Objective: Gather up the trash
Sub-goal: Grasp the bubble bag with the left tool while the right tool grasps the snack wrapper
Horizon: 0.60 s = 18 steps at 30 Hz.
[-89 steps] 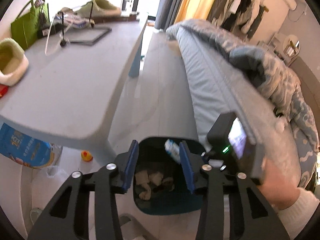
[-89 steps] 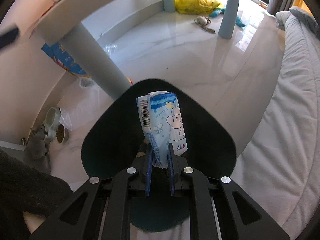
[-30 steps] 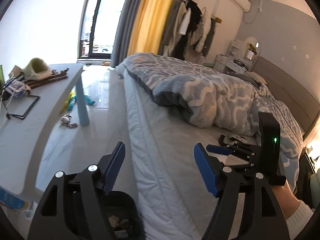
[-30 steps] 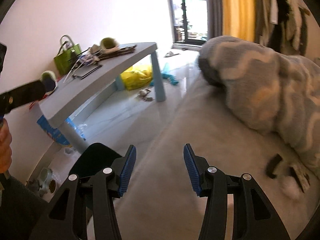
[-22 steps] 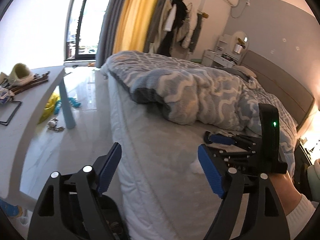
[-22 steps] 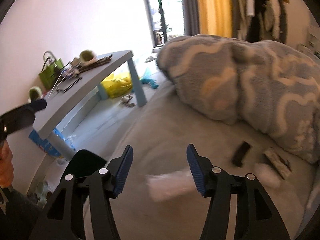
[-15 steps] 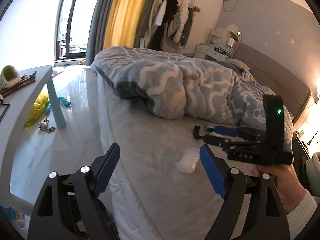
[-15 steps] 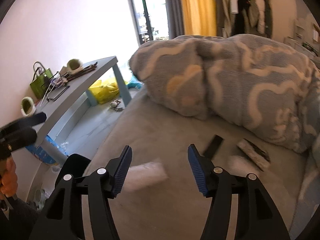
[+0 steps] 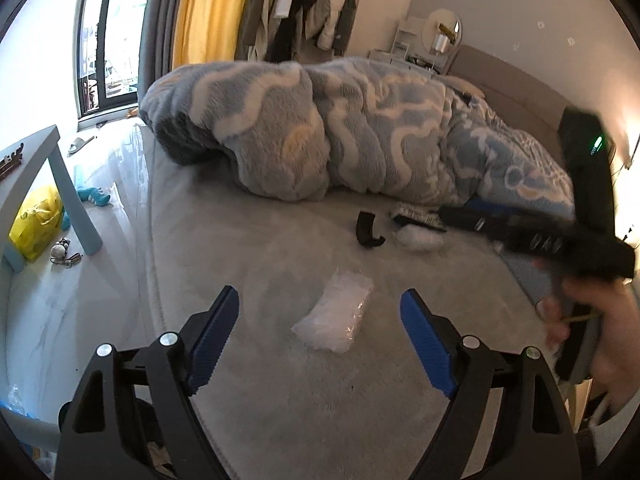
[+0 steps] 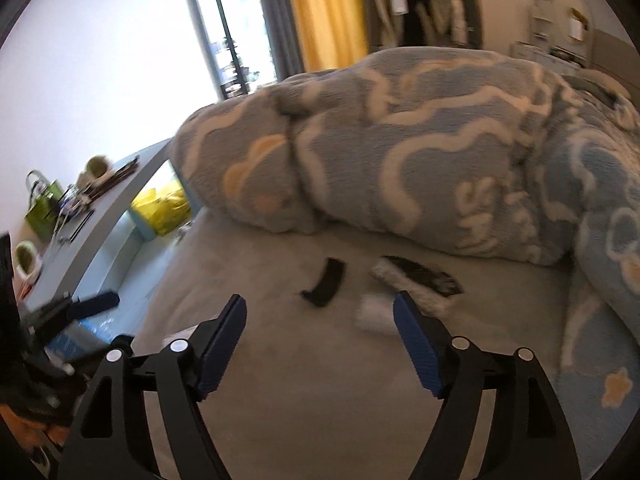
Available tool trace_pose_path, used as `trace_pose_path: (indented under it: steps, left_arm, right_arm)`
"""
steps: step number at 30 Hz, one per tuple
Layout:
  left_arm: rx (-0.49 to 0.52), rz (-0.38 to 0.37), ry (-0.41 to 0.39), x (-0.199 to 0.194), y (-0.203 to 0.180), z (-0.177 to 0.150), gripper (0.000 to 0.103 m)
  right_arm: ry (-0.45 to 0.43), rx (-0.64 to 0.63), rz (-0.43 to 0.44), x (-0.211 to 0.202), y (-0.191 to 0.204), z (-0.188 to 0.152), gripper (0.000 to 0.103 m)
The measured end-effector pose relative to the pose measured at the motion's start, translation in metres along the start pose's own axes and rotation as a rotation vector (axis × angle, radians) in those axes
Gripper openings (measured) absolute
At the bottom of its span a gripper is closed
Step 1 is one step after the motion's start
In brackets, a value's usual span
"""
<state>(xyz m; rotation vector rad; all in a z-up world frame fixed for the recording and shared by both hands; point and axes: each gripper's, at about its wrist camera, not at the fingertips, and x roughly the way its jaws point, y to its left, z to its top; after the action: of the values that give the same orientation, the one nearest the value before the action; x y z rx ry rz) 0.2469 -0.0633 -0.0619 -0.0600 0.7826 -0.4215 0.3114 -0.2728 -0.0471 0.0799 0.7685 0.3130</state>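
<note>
A clear crumpled plastic wrapper [image 9: 334, 315] lies on the grey bed sheet, just ahead of my open, empty left gripper [image 9: 318, 340]. Farther back lie a black curved piece [image 9: 368, 234], a white crumpled tissue [image 9: 418, 238] and a black-and-white wrapper [image 9: 416, 218]. In the right wrist view my right gripper [image 10: 320, 336] is open and empty above the sheet, with the black piece [image 10: 326, 282], the tissue [image 10: 374, 312] and the wrapper [image 10: 420, 280] just ahead. The right gripper also shows in the left wrist view [image 9: 520, 228]. The trash bin is hidden.
A rumpled blue-and-white blanket [image 9: 340, 128] covers the back of the bed. A light-blue table [image 10: 100, 216] with a green bag [image 10: 42, 206] stands left of the bed. A yellow bag [image 9: 34, 220] and toys lie on the floor.
Both grippers swung from the bin up over the bed. The right gripper no longer holds the blue-and-white packet and is open. The trash on the sheet came closer.
</note>
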Motion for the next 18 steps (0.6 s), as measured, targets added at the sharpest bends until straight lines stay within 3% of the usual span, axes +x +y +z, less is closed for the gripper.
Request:
trace_pose_path:
  steps: [8, 18]
  left_arm:
    - [0.003, -0.018, 0.072, 0.025, -0.003, -0.010, 0.083]
    - [0.018, -0.015, 0.115, 0.045, -0.009, -0.012, 0.064]
  right_arm:
    - [-0.001, 0.122, -0.090, -0.001, -0.031, 0.004, 0.090]
    - [0.047, 0.198, -0.143, 0.021, -0.050, -0.004, 0.092]
